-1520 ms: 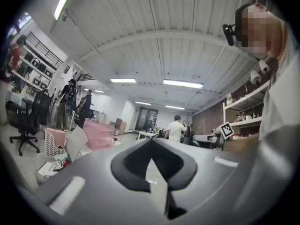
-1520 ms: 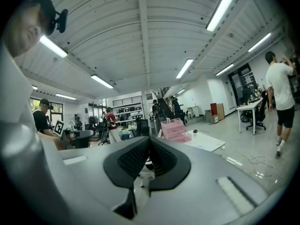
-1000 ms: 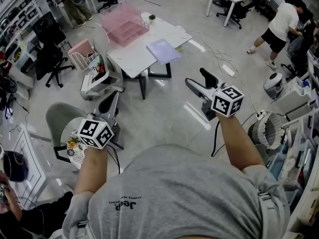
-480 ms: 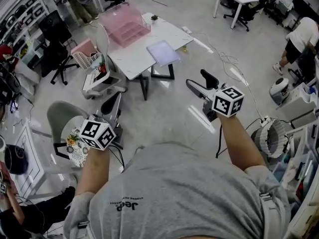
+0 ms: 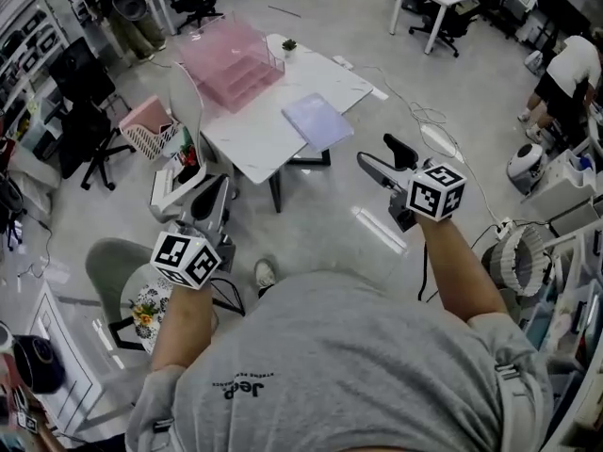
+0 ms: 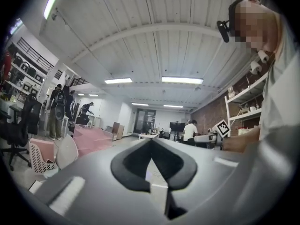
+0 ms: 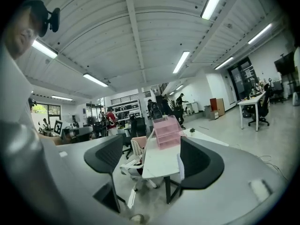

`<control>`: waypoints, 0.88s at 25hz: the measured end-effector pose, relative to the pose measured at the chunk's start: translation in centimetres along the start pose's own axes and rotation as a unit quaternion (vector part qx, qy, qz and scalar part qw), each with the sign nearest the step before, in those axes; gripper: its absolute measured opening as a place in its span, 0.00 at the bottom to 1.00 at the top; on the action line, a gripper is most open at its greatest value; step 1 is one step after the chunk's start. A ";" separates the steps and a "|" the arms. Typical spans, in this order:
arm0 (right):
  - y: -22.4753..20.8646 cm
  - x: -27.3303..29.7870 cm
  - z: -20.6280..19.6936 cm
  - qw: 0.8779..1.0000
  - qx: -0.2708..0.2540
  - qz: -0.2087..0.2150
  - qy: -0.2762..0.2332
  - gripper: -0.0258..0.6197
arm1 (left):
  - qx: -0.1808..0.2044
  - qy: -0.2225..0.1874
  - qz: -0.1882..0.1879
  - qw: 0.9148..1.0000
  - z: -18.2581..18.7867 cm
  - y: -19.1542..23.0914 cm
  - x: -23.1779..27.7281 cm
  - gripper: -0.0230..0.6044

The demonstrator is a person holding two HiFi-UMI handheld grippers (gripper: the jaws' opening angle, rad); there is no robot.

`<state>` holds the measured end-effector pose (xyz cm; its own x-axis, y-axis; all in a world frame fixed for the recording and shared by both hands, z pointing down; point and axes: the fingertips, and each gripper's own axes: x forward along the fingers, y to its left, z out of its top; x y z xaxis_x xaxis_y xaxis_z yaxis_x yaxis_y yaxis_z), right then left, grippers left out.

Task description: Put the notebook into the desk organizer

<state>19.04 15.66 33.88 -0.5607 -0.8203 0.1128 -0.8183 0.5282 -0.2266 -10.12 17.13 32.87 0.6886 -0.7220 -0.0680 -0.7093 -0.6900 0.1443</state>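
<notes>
- head view: the lavender notebook (image 5: 318,121) lies flat on the white table (image 5: 254,130), apart from the pink desk organizer (image 5: 231,53) at its far end; both grippers are held short of the table
- only the right gripper (image 7: 152,159) view shows its jaws spread and empty, the table framed between them
- only the left gripper (image 6: 150,142) view shows its pads pressed together on nothing

One legible print recorded: "Jeep", seen upside down, on the back of the person's grey shirt (image 5: 330,365); the smaller line beside it is too fine to read. The left marker cube (image 5: 186,259) and right marker cube (image 5: 436,191) bear black-and-white square codes only.
</notes>
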 end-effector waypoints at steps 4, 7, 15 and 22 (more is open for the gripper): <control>-0.7 7.1 1.7 0.999 0.014 -0.030 -0.007 0.60 | -0.006 0.004 -0.039 0.999 1.3 7.1 3.9 0.06; -1.1 12.3 2.6 0.999 0.024 -0.048 -0.006 0.60 | 0.003 0.015 -0.066 0.998 2.3 12.0 6.2 0.06; -4.4 21.3 3.1 0.994 0.049 -0.100 0.007 0.60 | -0.008 0.030 -0.106 0.994 3.3 22.0 11.3 0.06; -10.4 23.9 1.8 0.986 0.113 -0.120 0.021 0.60 | -0.027 0.048 -0.107 0.993 1.5 25.2 16.9 0.06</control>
<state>14.40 -9.86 37.17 -0.3629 -0.9033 0.2289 -0.8816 0.2533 -0.3982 -16.64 -12.53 33.85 0.8354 -0.5495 -0.0088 -0.5383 -0.8213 0.1890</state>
